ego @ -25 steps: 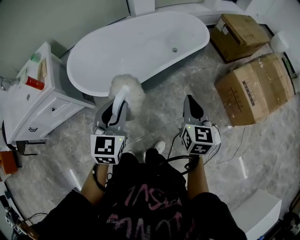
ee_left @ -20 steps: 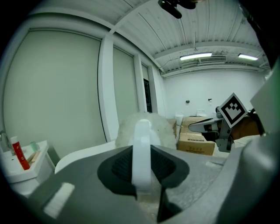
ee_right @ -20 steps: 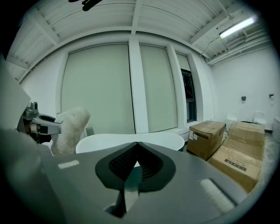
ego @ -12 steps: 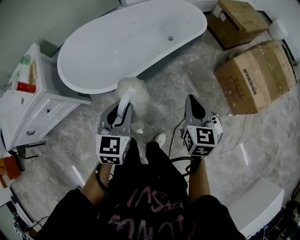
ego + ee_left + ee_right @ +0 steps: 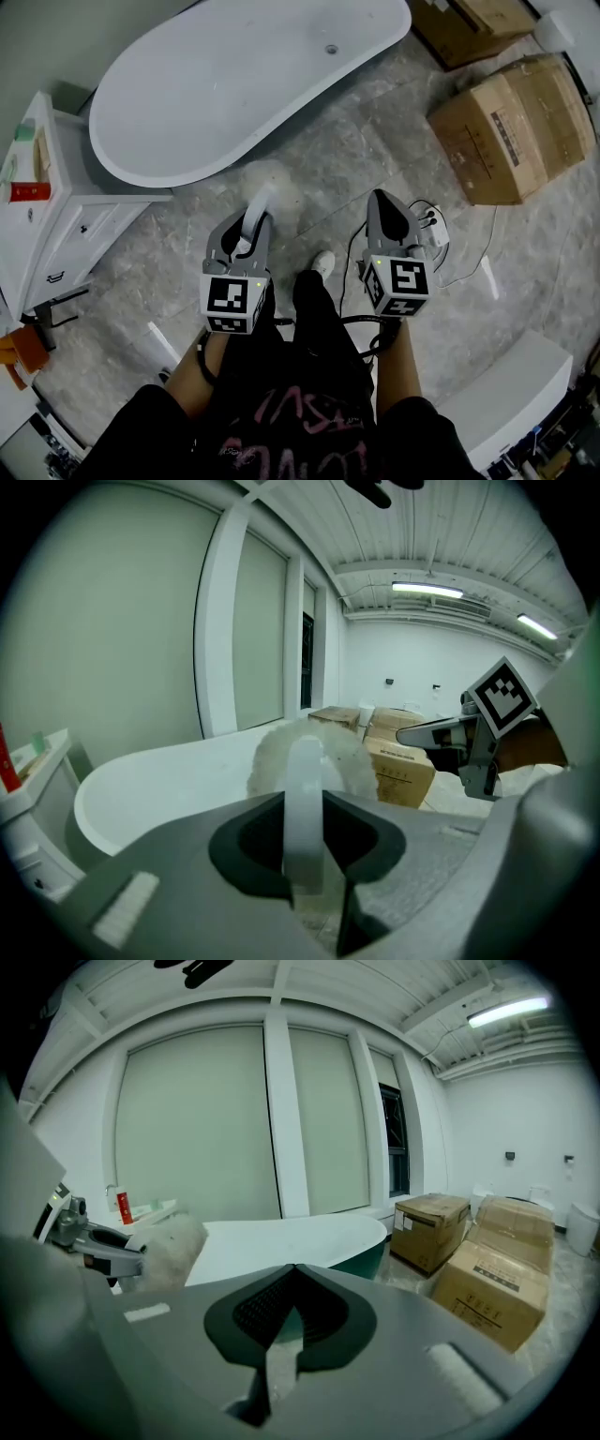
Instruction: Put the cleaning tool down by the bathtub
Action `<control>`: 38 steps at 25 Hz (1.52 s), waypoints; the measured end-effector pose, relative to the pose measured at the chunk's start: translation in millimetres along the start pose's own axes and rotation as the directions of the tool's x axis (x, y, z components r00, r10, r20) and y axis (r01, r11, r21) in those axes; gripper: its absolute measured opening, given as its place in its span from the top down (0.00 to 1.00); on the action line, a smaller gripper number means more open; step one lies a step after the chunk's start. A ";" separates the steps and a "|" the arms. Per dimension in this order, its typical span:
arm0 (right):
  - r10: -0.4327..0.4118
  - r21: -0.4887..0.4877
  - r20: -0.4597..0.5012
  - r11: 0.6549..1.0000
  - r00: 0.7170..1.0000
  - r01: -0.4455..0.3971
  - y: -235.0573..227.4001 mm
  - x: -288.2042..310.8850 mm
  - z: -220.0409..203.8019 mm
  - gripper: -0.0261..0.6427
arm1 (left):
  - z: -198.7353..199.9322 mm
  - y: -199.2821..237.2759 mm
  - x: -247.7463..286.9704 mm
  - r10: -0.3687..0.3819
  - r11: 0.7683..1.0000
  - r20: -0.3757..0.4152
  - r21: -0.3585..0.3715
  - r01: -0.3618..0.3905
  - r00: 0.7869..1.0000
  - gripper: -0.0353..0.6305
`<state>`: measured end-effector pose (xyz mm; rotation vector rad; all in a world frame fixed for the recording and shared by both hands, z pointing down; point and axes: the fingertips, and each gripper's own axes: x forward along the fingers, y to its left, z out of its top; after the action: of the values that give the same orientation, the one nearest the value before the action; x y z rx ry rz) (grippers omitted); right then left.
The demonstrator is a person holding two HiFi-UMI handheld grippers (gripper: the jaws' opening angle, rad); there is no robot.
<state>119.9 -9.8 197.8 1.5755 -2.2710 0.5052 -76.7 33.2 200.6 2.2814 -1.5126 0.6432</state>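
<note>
Currently the cleaning tool (image 5: 270, 180) is pinched by its white handle between the jaws of the left gripper (image 5: 246, 228), and its fluffy head is carried out past the jaw tips. The bathtub (image 5: 234, 84) is seen just ahead of that head, slightly to the left. Whether the head touches the marble floor (image 5: 356, 159) cannot be told. The right gripper (image 5: 389, 211) is held beside the left one, on its right, with its jaws pressed together on nothing. Cardboard boxes (image 5: 511, 131) are seen ahead and right of it. A white cabinet (image 5: 37, 216) is seen left of the left gripper.
</note>
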 end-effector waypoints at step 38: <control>0.037 0.127 -0.270 0.992 0.962 -0.002 -6.3 164.2 -288.1 0.92 | -296.3 57.3 212.9 -0.013 0.999 -0.350 -0.041 -0.002 0.937 0.81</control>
<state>90.4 -12.9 528.1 1.4390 -2.0834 0.8310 -113.7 -5.0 566.2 2.0064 -1.3331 0.9502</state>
